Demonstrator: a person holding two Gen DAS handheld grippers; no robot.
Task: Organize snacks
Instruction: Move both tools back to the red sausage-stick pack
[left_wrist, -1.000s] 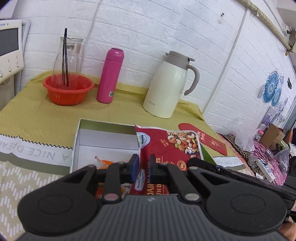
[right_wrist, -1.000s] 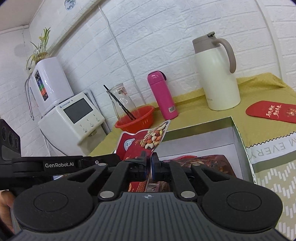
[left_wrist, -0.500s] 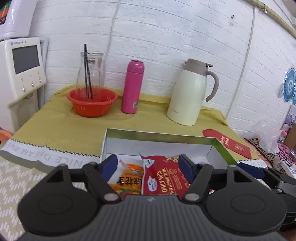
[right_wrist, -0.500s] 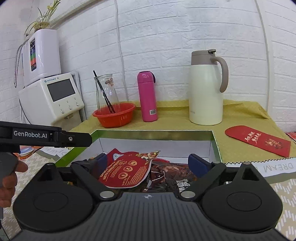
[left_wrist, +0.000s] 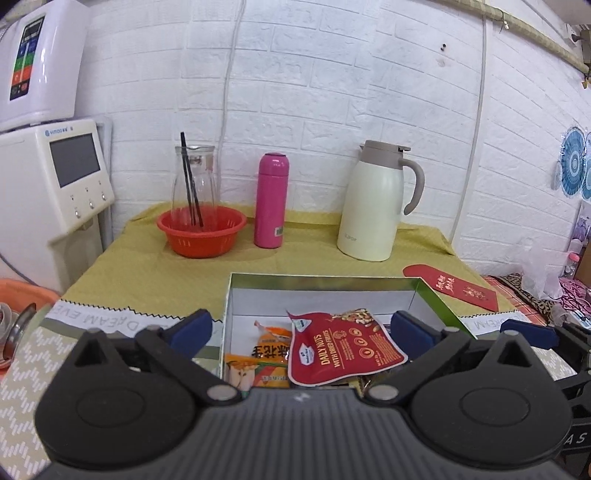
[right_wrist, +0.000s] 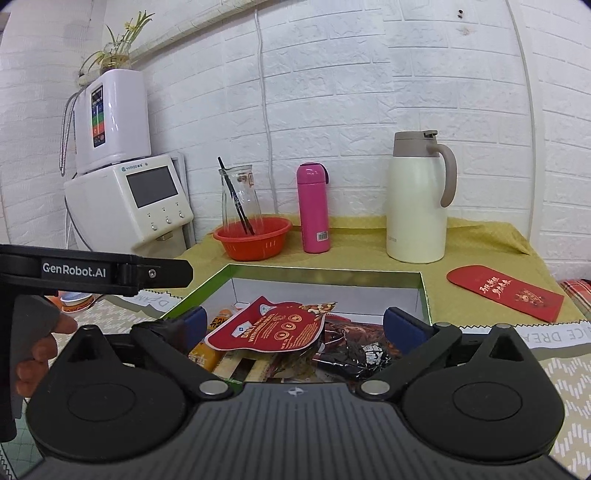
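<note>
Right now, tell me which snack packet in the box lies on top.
The red nuts packet: it overlaps the orange packet and the dark packet.

Bright even indoor light, soft shadows, sharp focus, strong fisheye bending, dark corners

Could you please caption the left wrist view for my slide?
Open left hand-held gripper above red nut packet lying in the box.

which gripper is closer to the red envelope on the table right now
Right. The right gripper hovers over the box, whose right wall stands beside the red envelope. The left gripper is over the box's left part, with the right gripper between it and the envelope.
</note>
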